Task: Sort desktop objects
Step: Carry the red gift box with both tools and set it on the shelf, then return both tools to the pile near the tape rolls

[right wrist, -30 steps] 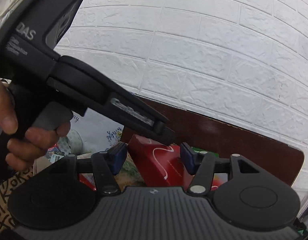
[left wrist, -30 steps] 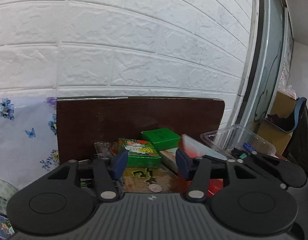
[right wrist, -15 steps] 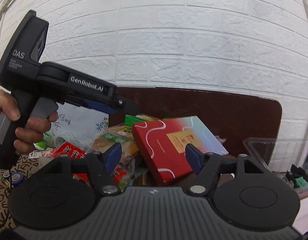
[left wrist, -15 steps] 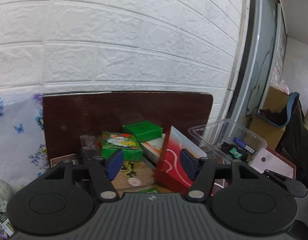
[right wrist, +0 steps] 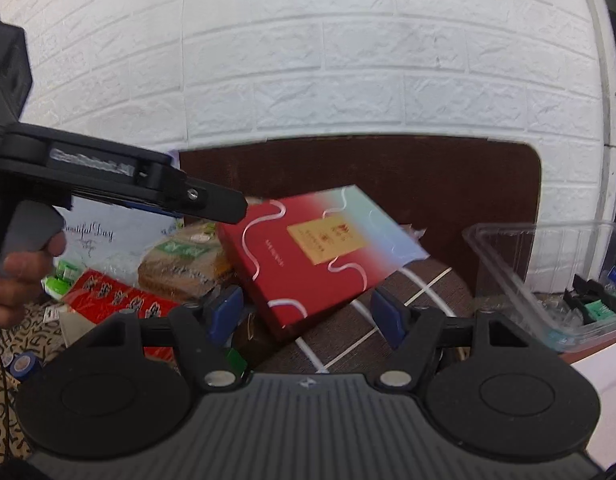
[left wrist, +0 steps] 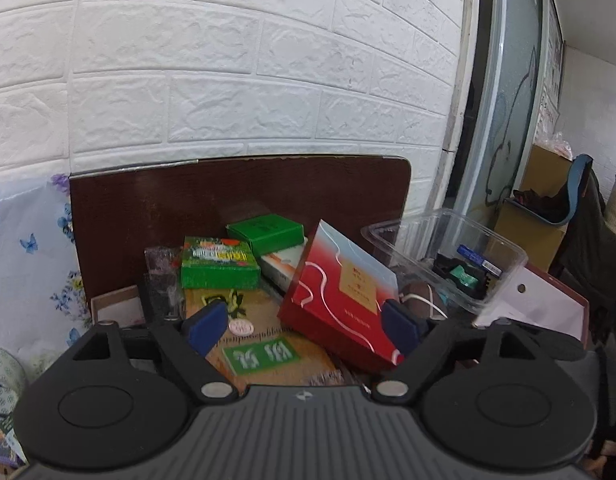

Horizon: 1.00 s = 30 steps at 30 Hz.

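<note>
Both grippers are hanging spread and holding nothing. The right gripper (right wrist: pixel 306 312) is facing the red gift box (right wrist: pixel 320 252), which is lying tilted on the clutter just ahead, long axis running toward the clear plastic tray (right wrist: pixel 508 264). The left gripper (left wrist: pixel 302 322) is hovering level, box (left wrist: pixel 340 292) toward its right finger.

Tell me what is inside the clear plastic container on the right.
Inside the clear plastic container lie small black parts, a green piece and a blue-labelled item. Its near wall blurs the floor, so anything beneath them cannot be seen.
</note>
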Each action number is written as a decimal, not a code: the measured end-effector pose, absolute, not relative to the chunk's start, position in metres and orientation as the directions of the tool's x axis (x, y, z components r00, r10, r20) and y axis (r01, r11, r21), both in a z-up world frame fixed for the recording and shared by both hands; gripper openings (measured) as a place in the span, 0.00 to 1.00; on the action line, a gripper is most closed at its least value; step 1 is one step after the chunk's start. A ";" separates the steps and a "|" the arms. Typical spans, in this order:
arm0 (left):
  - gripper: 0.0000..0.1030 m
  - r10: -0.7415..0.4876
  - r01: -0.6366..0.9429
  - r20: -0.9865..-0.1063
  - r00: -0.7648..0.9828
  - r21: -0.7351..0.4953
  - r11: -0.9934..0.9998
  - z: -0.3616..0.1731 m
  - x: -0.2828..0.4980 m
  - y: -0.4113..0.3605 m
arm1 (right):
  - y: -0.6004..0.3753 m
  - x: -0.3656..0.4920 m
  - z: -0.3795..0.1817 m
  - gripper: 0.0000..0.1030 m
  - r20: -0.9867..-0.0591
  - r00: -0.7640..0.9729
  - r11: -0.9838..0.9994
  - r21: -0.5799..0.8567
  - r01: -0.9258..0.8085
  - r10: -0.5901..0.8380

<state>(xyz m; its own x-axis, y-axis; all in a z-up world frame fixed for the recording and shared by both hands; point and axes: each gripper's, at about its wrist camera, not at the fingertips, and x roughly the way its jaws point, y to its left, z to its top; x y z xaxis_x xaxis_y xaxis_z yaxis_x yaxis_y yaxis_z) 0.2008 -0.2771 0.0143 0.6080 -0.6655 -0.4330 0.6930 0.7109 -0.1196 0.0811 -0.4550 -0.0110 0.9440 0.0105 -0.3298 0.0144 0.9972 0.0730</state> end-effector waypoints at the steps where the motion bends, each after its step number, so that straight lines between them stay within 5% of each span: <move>1: 0.88 -0.671 0.696 -0.427 0.605 -0.125 0.707 0.014 0.196 -0.271 | -0.452 0.079 -0.009 0.68 -0.325 0.946 0.997 0.075 0.018 0.007; 5: 0.94 -0.683 0.689 -0.406 0.607 -0.158 0.707 0.010 0.171 -0.241 | -0.432 0.056 0.004 0.87 -0.259 0.966 0.995 0.095 0.003 0.021; 21: 0.97 -0.502 0.426 -0.476 0.722 -0.265 0.865 -0.052 0.083 -0.085 | -0.277 0.012 -0.028 0.88 -0.375 0.843 0.918 0.074 -0.388 0.387; 30: 0.96 -0.366 0.234 -0.521 0.771 -0.302 0.924 -0.073 0.100 -0.016 | -0.214 0.030 -0.049 0.87 -0.451 0.770 0.886 0.128 -0.445 0.452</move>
